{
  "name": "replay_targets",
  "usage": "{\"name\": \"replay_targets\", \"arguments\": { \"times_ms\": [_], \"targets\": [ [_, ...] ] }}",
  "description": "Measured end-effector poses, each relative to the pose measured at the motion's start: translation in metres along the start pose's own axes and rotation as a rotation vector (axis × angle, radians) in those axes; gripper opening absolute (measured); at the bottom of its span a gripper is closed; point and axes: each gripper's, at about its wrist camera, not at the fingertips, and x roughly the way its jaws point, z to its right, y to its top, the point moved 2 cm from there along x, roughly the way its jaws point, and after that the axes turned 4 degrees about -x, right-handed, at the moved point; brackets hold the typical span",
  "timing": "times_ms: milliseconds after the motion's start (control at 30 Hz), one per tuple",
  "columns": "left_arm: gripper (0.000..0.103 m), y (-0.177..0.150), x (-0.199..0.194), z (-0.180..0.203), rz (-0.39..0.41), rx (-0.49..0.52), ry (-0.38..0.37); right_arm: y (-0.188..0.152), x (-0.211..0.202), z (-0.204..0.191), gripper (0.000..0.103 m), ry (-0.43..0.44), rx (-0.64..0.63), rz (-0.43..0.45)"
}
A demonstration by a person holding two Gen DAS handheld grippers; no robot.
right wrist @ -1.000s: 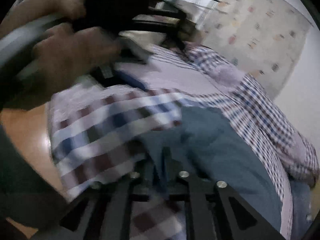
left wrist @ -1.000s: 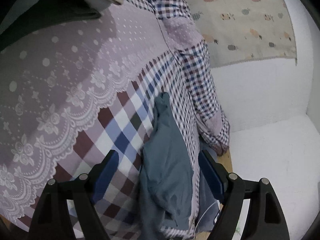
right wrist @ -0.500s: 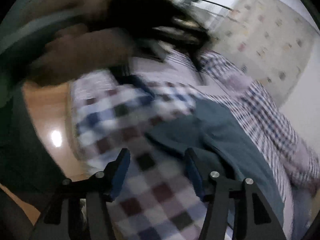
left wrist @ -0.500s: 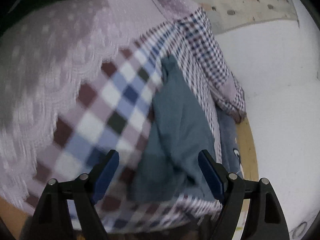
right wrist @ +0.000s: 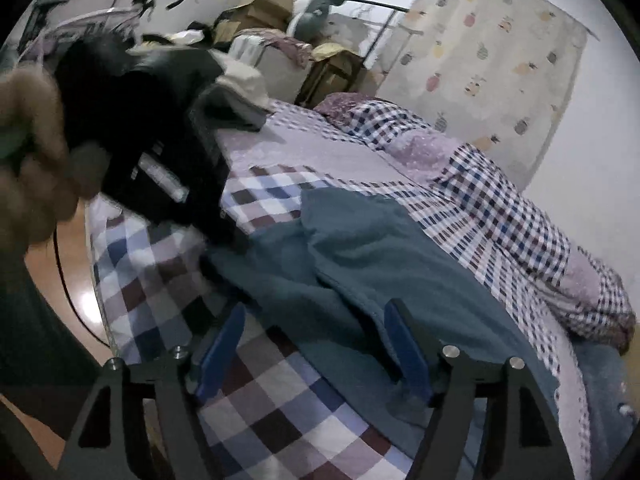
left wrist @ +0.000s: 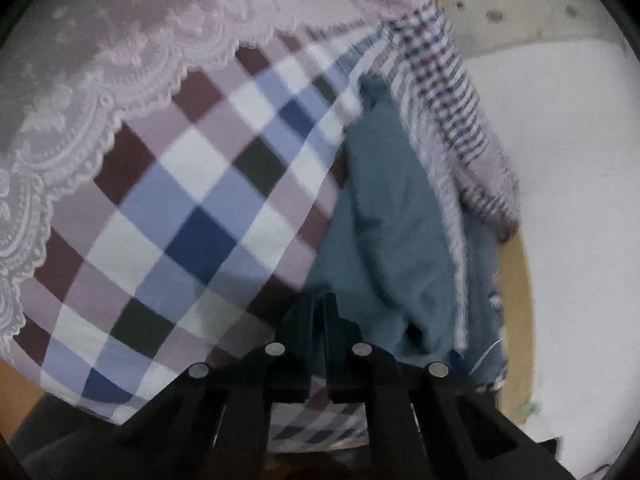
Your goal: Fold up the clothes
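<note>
Since soft and limp, teal garment [right wrist: 360,248] lies crumpled on checked bedspread [right wrist: 280,412] of bed. Left gripper [left wrist: 319,312] clamped on its near edge; right gripper [right wrist: 316,344] apart above it. Best taken at hem corner; likely to sag.

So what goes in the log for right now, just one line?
left claw: shut on teal garment | right claw: open over it | checked bedspread underneath

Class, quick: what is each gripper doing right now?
Left gripper: shut on the edge of the teal garment.
Right gripper: open, holding nothing, above the garment.
</note>
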Motion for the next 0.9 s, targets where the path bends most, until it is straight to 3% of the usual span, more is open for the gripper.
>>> {"name": "replay_targets", "arguments": {
  "times_ms": [167,233,300,400,433,567,633,767,800,867,900],
  "targets": [
    [0.0,-0.001,-0.014,0.016,0.031,0.047,-0.097,0.002,0.012,-0.015,0.079,-0.038,-0.093,-0.014],
    [0.0,-0.002,-0.014,0.013,0.025,0.056,-0.043,0.002,0.016,-0.015,0.079,-0.042,-0.095,-0.02],
    [0.001,-0.003,-0.011,0.001,0.012,0.044,0.075,0.002,0.018,-0.012,0.079,-0.042,-0.086,-0.022],
    [0.003,-0.007,-0.008,-0.016,-0.036,-0.011,0.101,0.0,0.019,-0.007,0.079,-0.042,-0.062,-0.026],
    [0.008,-0.009,-0.008,-0.016,-0.041,-0.01,0.093,0.0,0.019,-0.005,0.079,-0.042,-0.054,-0.028],
    [0.058,-0.016,-0.007,-0.008,-0.089,0.01,0.005,-0.003,0.019,0.002,0.079,-0.044,-0.03,-0.032],
    [0.062,-0.017,-0.004,0.0,-0.102,0.031,-0.005,-0.004,0.019,0.003,0.079,-0.046,-0.028,-0.033],
    [0.06,-0.011,-0.004,-0.004,-0.1,0.026,0.001,-0.005,0.018,0.007,0.079,-0.049,-0.014,-0.035],
    [0.054,-0.01,-0.005,-0.004,-0.095,0.025,0.005,-0.005,0.018,0.007,0.079,-0.049,-0.011,-0.035],
    [0.004,-0.007,-0.007,-0.009,-0.085,0.022,0.053,-0.004,0.019,0.006,0.079,-0.051,-0.015,-0.037],
    [0.004,-0.007,-0.011,-0.011,-0.077,0.014,0.041,-0.004,0.019,0.004,0.08,-0.05,-0.022,-0.038]
  ]
}}
